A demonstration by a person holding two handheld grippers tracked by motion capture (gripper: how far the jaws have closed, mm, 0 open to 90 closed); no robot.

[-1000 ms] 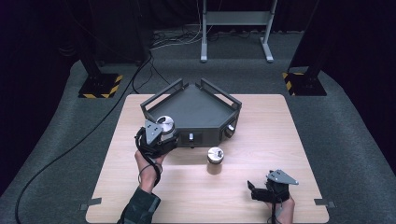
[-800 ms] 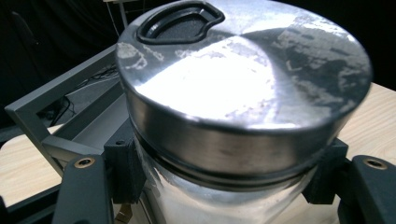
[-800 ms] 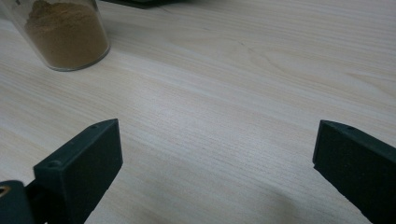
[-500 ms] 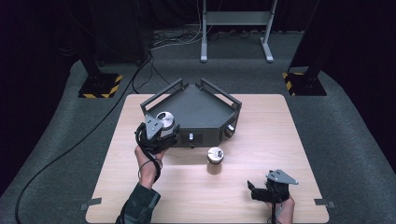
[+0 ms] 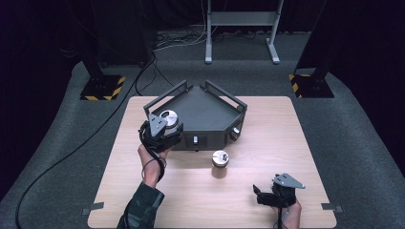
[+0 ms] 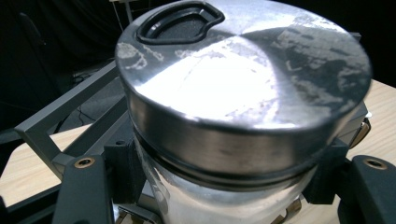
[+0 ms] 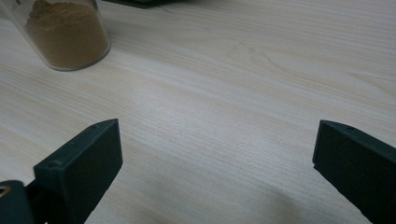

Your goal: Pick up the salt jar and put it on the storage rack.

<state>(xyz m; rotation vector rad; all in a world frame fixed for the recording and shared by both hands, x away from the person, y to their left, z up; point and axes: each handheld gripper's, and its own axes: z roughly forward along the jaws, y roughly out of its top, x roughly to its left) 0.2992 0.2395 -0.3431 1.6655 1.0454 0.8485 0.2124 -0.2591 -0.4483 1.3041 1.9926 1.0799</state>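
Since the left gripper (image 5: 165, 128) has crept a bit further over the dark tray's (image 5: 210, 107) near-left corner, we're nearly ready to set down the silver-lidded jar (image 6: 243, 93) it's clamped on. Our right gripper (image 5: 267, 196) sits wide open and empty, brown-powder jar (image 5: 220, 163) waiting mid-table.

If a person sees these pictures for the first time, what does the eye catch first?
First, the shiny metal-lidded jar clamped in the left tongs, held at the left front edge of the dark angular tray. Next, a second jar of brown powder stands alone on the wooden table before the tray. The right tongs rest open near the table's front right.
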